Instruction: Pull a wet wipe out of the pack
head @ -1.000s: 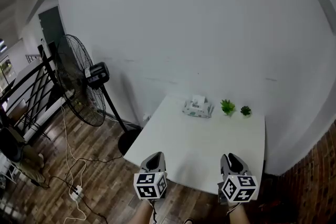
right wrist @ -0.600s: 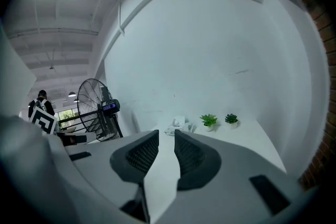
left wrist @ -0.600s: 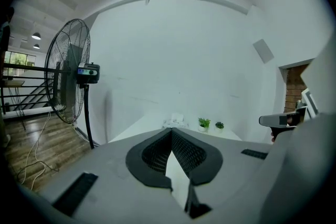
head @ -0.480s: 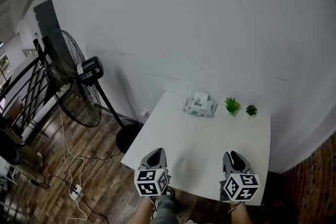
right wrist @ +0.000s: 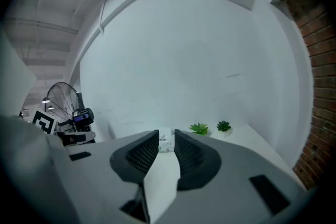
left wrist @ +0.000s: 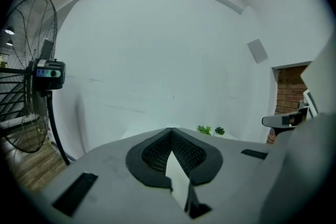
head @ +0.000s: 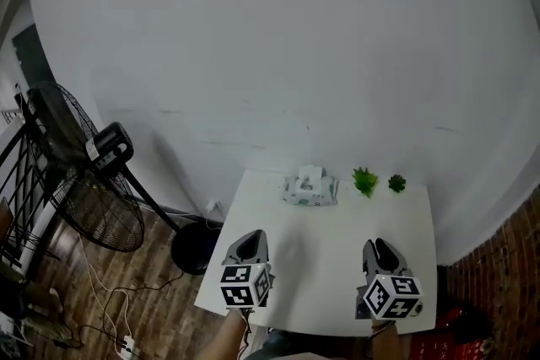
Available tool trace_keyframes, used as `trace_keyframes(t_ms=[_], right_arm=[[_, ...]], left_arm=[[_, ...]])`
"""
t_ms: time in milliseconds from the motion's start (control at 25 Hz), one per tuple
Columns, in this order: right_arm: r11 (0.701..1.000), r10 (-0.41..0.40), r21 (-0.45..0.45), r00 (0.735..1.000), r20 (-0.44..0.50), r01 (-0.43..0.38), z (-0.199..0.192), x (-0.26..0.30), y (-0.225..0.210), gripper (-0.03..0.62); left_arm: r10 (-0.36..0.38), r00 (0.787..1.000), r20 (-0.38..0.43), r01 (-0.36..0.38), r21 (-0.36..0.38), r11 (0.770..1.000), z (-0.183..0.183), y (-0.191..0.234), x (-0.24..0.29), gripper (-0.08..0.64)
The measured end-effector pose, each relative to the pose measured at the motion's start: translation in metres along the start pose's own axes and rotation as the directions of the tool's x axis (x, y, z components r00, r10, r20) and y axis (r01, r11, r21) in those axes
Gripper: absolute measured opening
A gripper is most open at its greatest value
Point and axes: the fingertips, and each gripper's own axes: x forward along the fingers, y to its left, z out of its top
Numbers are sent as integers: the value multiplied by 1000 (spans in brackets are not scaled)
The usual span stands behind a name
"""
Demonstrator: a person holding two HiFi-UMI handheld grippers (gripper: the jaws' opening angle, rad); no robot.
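Two claws hang over the near edge of a white worktop (head: 337,265), each with its marker cube toward the head camera. The left claw (head: 250,240) is together: in the left gripper view its dark ribbed pads meet at the tips with nothing caught in them, leaving only a wedge of pale worktop showing behind the contact. The right claw (head: 379,249) stands a little apart and empty; in the right gripper view a narrow slot runs between its pads, and the wet wipe pack (right wrist: 166,141) shows through that slot, well beyond the tips. In the head view the wet wipe pack (head: 310,190) lies flat at the far side of the worktop, close to the white wall (head: 295,55), with a white wipe (head: 313,174) standing up out of its top. Neither claw touches it; both are well apart from it. Just to the right of the pack sit two small green plants, a paler one (head: 364,180) and a darker one (head: 396,182), side by side along the wall. Off the worktop's left side a black pedestal fan (head: 76,181) stands on a wooden floor (head: 126,299), with pale cables (head: 105,312) trailing across the boards.
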Motion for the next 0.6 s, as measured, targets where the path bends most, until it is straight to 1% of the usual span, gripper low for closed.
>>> trace_keyframes(t_ms=[200,320,440,600], right_arm=[[997,-75,19,997,0,75,0,23,12,94],[995,-94,24,996,1,94,1,38,27,94],[995,-99,30,995,10,98,5,53,39,94],[994,-111,21,994,8,111,10,67,38,94]], left_arm=[[-74,997,-35,74,7,997,4,22,35,2],[-108,993,-52,109,13,994,5,35,47,2],[-122,991,-55,123,23,992,9,50,55,2],[-116,992,-56,117,11,993,9,61,62,2]])
